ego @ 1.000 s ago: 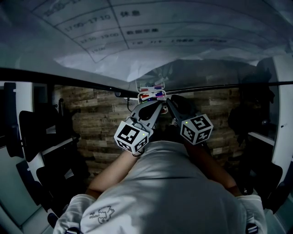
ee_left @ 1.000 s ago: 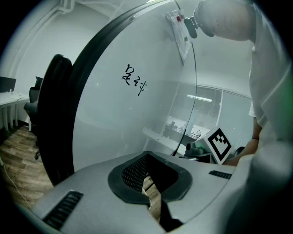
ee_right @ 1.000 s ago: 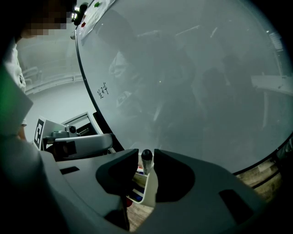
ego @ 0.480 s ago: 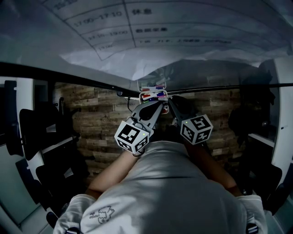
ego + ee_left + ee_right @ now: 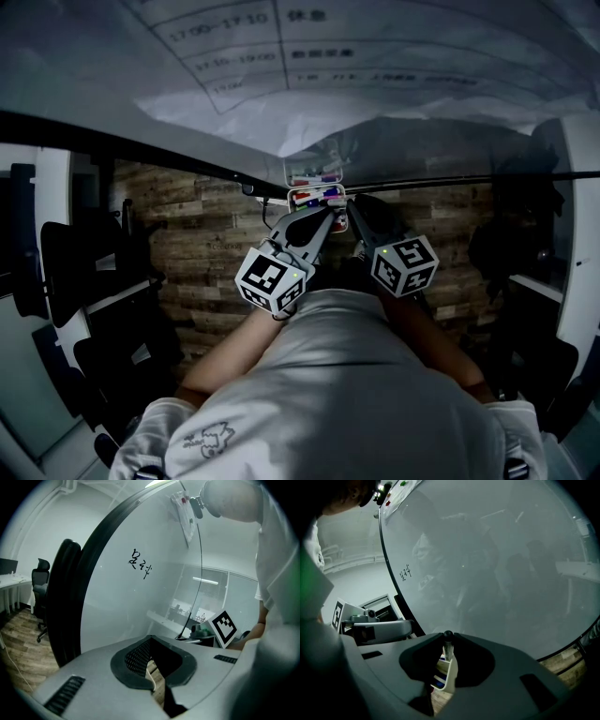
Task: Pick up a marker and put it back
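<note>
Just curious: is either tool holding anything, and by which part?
The right gripper pinches a black-capped marker just below its cap; the left gripper holds nothing.

Left tool [image 5: 325,219] and right tool [image 5: 355,217] near marker tray [image 5: 291,198].

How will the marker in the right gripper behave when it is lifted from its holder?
The marker looks slim, stiff and light, so it should lift easily. The right gripper pinches only its rounded dark end, so it may swivel or slip. Its round body would probably roll.
</note>
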Demonstrator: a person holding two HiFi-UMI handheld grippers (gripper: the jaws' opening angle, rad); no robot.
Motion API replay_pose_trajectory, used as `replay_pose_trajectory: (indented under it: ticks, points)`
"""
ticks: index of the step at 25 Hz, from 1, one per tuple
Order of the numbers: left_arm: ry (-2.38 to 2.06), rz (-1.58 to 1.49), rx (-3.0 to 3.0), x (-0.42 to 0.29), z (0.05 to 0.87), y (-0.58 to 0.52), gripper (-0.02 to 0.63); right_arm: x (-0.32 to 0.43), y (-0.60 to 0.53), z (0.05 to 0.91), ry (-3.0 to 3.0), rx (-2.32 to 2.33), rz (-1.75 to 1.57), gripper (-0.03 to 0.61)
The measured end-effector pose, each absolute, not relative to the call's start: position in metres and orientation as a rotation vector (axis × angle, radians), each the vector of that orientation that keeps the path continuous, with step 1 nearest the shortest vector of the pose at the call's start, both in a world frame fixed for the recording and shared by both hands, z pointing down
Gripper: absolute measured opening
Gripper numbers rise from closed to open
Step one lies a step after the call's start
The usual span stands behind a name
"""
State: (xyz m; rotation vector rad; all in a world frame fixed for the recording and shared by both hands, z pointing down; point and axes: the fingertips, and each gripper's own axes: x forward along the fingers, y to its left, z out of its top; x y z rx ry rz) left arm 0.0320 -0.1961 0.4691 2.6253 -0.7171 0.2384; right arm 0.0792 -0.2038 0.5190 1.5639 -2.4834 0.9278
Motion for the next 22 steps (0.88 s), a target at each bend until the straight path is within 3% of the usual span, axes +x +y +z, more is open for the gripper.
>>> replay_pose_trajectory:
  ticks: [22]
  points:
    - [-0.749,0.19,2.662,0.014,0.448,-0.194,0.005,0.074,-0.205,0.482,-2.544,1.63,0.789,0.075]
